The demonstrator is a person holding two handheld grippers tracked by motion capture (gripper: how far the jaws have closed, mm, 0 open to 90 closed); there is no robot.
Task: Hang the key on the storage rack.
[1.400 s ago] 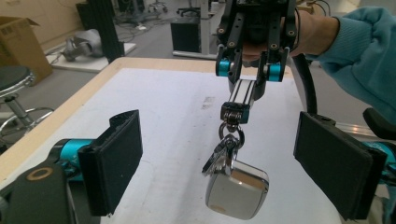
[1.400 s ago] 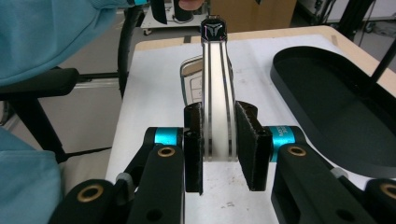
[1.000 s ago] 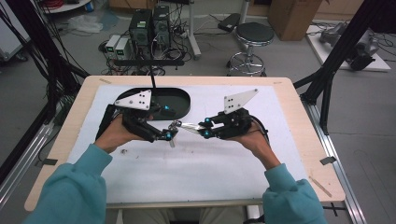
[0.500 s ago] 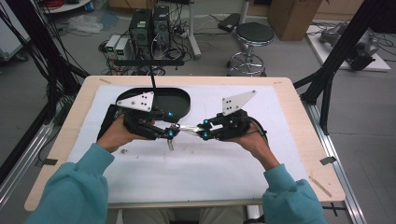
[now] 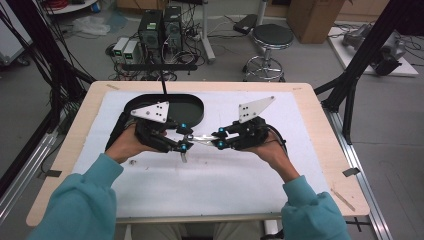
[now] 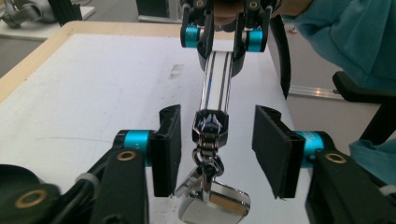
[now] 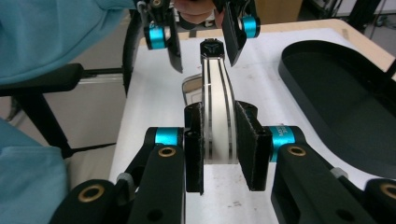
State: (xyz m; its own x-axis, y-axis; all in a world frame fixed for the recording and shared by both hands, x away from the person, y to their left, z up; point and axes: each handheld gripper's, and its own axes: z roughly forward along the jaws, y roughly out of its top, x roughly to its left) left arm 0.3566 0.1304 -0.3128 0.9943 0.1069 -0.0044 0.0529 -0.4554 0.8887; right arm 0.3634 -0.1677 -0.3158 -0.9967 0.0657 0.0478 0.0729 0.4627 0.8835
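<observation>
On the bench lies a mat; the tray sits at its far left; before the tray, the left gripper faces the right gripper; a metal strap spans between them.

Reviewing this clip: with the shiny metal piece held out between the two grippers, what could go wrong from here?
1. The right gripper alone clamps the metal strip; the smooth polished strip may slip or twist.
2. The left gripper stands open around the clasp; closing off-centre could pinch the dangling ring instead.
3. If dropped, the piece could land on the white mat, beside the black tray.
</observation>
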